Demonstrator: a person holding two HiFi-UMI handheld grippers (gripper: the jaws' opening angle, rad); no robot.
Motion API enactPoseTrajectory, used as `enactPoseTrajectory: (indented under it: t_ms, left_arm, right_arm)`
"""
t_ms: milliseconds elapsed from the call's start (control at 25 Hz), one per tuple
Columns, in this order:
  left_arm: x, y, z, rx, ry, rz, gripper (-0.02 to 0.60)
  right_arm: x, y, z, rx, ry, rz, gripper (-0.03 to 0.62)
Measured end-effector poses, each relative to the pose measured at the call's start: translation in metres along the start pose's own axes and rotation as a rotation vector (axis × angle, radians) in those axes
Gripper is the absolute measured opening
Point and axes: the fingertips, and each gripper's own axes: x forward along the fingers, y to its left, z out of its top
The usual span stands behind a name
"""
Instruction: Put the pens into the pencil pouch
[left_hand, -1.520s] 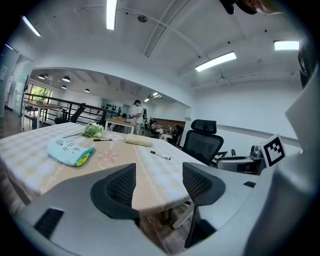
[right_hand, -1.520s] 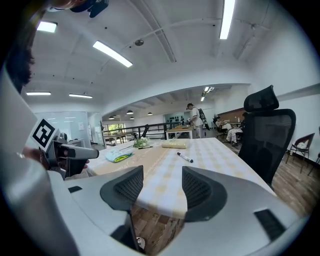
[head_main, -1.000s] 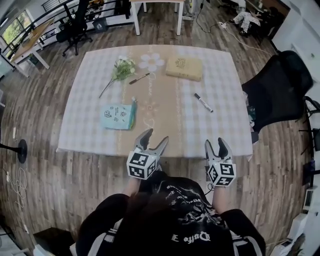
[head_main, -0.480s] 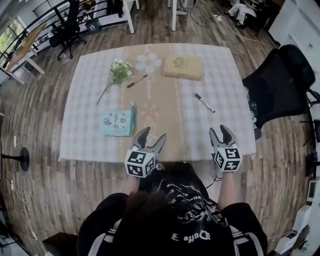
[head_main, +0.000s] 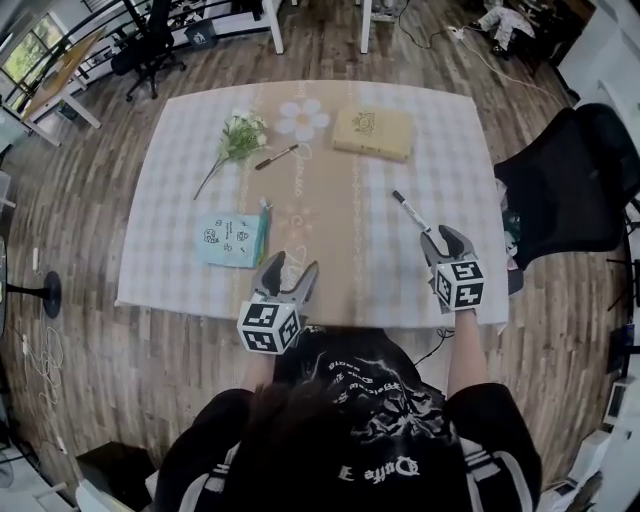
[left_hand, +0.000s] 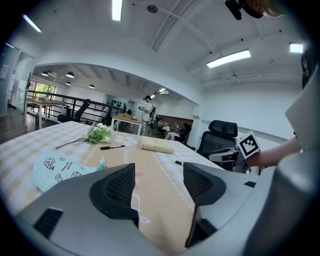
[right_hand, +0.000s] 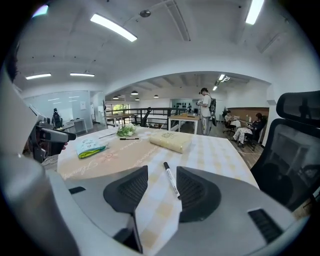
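White marker (right_hand: 171, 181), ahead of closing right fingers (right_hand: 199, 194)

The right claw (right_hand: 162, 180) had just been closing its jaws a little. They stood apart, and the right jaw hid the near end of the marker pen (right_hand: 170, 179), so I could not tell if it touched. In the left gripper view, the left claw (left_hand: 159, 172) covered one corner of the blue pouch (left_hand: 54, 169) and nearly all of that pen. The drawings on the pouch were too small to make out. I could not tell if the tan thing (head_main: 373, 132) was a book or a bag. The picture's edge cut off the black chair (head_main: 565, 185).
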Motion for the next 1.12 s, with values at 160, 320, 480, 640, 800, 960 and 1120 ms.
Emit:
enactPoseTrajectory:
  t_ms: [160, 320, 480, 640, 800, 960, 1120]
  left_arm:
    - [-0.007, 0.015, -0.002, -0.021, -0.002, 0.082, 0.305]
    - [-0.016, 0.029, -0.004, -0.034, -0.003, 0.157, 0.305]
    - [-0.021, 0.041, -0.004, -0.044, -0.005, 0.216, 0.305]
    - [-0.031, 0.048, -0.007, -0.063, -0.007, 0.279, 0.305]
    - [-0.033, 0.054, -0.008, -0.075, -0.004, 0.319, 0.305]
    - [-0.032, 0.057, -0.010, -0.080, 0.004, 0.341, 0.305]
    - [-0.028, 0.054, -0.010, -0.077, 0.006, 0.352, 0.305]
  right_arm:
    - [0.026, -0.012, -0.007, -0.010, 0.052, 0.040, 0.183]
    - [0.053, -0.020, -0.022, -0.018, 0.119, 0.074, 0.183]
    - [0.075, -0.030, -0.034, -0.024, 0.175, 0.098, 0.183]
    - [0.092, -0.035, -0.045, -0.021, 0.217, 0.127, 0.156]
    - [0.103, -0.044, -0.057, -0.012, 0.267, 0.137, 0.156]
    - [0.107, -0.044, -0.074, -0.028, 0.308, 0.150, 0.158]
    - [0.108, -0.043, -0.073, -0.052, 0.284, 0.168, 0.156]
